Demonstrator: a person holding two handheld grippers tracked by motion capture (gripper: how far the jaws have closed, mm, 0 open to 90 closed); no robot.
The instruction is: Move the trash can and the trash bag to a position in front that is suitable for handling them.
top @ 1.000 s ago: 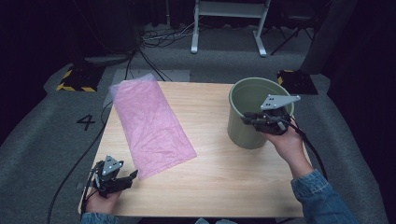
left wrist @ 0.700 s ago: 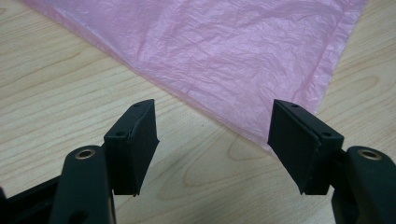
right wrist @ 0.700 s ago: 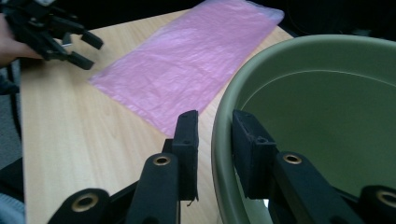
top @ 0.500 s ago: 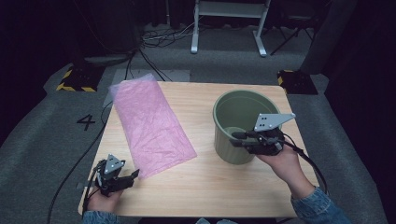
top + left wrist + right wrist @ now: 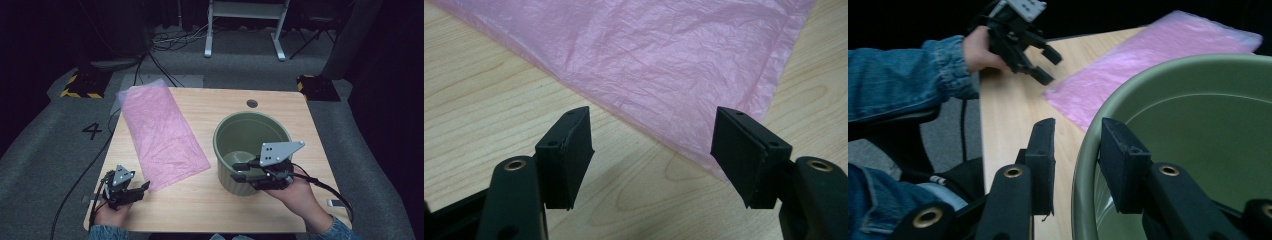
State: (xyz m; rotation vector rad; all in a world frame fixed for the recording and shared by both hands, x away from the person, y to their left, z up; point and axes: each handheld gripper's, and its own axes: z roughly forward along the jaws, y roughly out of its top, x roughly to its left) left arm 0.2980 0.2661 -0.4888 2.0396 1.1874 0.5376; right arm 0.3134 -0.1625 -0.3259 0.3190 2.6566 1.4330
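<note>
From the high view, the round olive-green plastic bucket now stands nearer the person's edge of the pale wooden tabletop and closer to its middle than it did a second ago, when it sat at the far right; the right hand-held gripper has dragged it there by the near rim. Its jaws straddle that rim and have just been opening, which suggests the bucket is being let go at its new place, just beside the flat pink thin-plastic bag. The bucket stands upright, mouth up, so its long axis is vertical; the bag lies flat with its long axis running from the far left corner toward the near middle of the tabletop. The left hand-held gripper rests at the near left, unmoved, its tips close to the bag's near corner. In the left gripper view, the jaws stand spread wide and empty above the wood, with the bag's edge just ahead of them. In the right gripper view, one pad sits outside the bucket's wall and one inside, with a visible gap on the outer side, so the grip is slack rather than pinching.
</note>
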